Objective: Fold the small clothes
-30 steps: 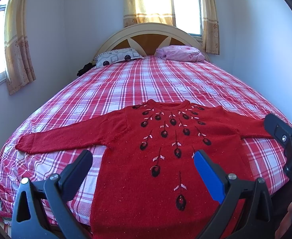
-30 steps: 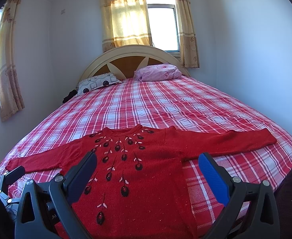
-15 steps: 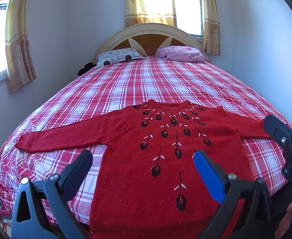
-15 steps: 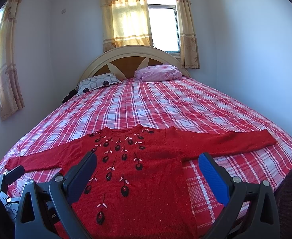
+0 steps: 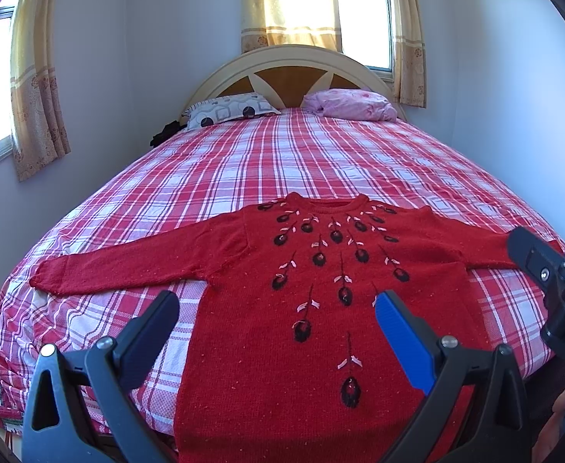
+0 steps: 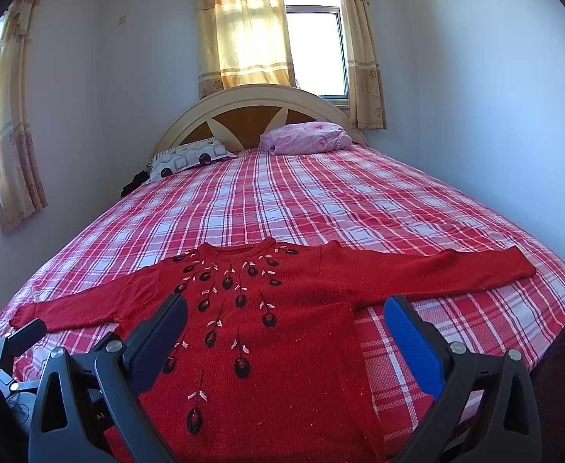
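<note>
While nothing is gripped yet, bed [image 5: 321, 162] with red-and-white checked sheet [image 6: 340, 208] fills most of both views. Red sweater [image 5: 301, 308] spread flat, front up, on near end of bed, collar toward headboard [image 5: 290, 73], hem hanging off the near edge, both sleeves out sideways. Left sleeve [image 5: 128, 266] ends near left bed edge; right sleeve [image 6: 437, 270] reaches toward right edge. Two pillows at far end: patterned pillow [image 5: 228, 108], pink pillow [image 5: 352, 104]. Yellow curtains [image 6: 244, 31] at window behind.

Left gripper [image 5: 276, 316] held above lower body of sweater, jaws wide apart, empty. Right gripper [image 6: 284, 318] likewise over lower body and right side, jaws wide, empty. No contact with fabric from either.

Likely step: starting first fold, probably a sleeve. To do well: pinch at cuff or shoulder seam, single layer only, not sheet underneath; lift low, carry sleeve across chest, lay flat without dragging body. Knit looks thick and floppy, so keep both sides even, smooth wrinkles before next fold. Overhanging hem may pull the sweater off the edge.

No brand, label or readable writing visible.
</note>
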{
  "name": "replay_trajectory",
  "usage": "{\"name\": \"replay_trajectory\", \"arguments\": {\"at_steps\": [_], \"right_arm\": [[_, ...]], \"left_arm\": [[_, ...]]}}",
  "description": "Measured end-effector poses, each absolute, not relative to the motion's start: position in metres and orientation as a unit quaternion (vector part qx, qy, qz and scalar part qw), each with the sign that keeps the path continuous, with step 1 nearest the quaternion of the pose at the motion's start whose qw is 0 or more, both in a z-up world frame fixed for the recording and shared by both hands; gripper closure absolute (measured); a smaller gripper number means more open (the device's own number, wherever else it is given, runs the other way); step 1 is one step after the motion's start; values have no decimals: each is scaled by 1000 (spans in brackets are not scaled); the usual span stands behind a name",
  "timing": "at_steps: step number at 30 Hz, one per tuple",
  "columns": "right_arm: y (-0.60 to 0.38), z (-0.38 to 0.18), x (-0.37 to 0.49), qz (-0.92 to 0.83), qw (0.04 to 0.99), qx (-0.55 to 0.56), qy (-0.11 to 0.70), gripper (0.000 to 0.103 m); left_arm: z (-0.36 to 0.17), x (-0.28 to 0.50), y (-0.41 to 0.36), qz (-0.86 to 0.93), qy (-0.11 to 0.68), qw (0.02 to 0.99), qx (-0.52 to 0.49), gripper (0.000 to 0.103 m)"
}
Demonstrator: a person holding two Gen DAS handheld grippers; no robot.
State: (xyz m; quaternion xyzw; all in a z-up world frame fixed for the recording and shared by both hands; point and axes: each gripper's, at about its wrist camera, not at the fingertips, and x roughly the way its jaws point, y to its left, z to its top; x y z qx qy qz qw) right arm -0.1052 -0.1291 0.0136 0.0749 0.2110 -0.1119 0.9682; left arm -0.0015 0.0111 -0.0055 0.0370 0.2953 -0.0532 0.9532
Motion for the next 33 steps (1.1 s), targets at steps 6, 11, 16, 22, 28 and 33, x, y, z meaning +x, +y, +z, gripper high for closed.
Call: {"name": "replay_trajectory", "arguments": {"at_steps": [6,11,16,22,28,33], "right_arm": [[-129,13,-105,-112,968,75,211,1],[-129,13,-105,-112,968,75,211,1],[-129,13,-105,-112,968,75,211,1],[-129,13,-105,-112,968,75,211,1],[-128,12,-105,-112,968,75,212,1],[-127,12,-104,-113,968,74,210,1]], "left_arm": [[-5,-2,11,-54,295,953,37,0],[-5,-1,12,-53,295,953,37,0],[-6,-1,12,-53,296,953,36,0],[-5,-1,12,-53,296,953,35,0],[-5,-1,13,-53,297,953,33,0],[-5,-1,13,-53,296,953,33,0]]}}
